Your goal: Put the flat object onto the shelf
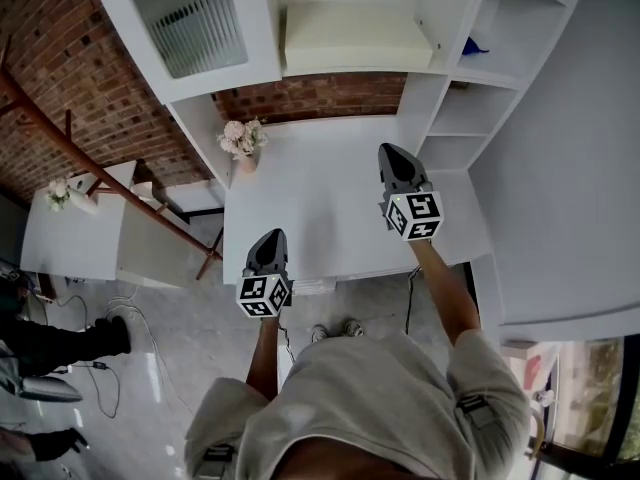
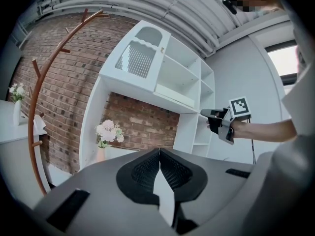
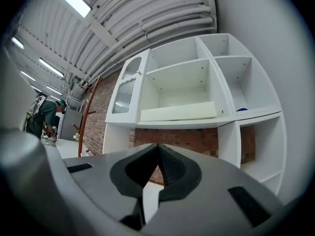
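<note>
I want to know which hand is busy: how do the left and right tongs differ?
The right tongs reach out over the white table toward the shelf unit; the left tongs hang back at the table's front edge. The right tongs face the compartment holding the cream flat panel; the left tongs face the brick wall below the shelves. Both are shut and empty.

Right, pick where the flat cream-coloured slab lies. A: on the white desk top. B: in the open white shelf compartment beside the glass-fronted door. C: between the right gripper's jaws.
B: the flat cream-coloured slab rests in the open white shelf compartment next to the glass-fronted door.
</note>
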Demonstrator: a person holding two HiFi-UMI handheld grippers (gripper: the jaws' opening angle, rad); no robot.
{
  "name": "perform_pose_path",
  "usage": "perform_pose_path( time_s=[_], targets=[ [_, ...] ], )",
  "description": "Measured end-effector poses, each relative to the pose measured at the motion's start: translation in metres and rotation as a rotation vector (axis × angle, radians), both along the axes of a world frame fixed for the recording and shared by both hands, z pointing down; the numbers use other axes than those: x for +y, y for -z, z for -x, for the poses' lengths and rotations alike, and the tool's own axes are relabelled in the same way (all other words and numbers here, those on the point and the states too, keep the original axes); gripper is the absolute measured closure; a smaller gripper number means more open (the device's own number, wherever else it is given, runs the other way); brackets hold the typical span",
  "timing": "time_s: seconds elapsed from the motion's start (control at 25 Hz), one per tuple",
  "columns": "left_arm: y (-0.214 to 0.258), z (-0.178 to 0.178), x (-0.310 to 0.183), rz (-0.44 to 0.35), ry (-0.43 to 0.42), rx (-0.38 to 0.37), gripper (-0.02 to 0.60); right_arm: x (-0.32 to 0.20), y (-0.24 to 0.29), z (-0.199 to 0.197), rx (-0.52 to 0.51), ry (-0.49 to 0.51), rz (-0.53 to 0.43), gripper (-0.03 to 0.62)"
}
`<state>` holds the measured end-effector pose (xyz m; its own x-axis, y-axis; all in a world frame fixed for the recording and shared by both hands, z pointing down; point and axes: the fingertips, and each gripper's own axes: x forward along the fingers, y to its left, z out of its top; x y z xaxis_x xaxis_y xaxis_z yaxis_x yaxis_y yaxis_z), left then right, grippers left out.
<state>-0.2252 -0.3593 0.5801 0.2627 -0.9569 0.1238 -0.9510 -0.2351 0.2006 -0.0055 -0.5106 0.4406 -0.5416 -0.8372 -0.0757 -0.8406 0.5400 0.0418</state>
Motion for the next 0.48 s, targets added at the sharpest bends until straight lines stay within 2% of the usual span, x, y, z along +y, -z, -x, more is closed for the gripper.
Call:
perform_pose_path(
  time_s=[0.48],
  targets=[
    [0.005, -0.003, 0.001, -0.014, -0.012, -0.016, 0.565, 0.074, -0.072, -0.039, 0.013, -0.061, 0.097, 0.565]
  ],
)
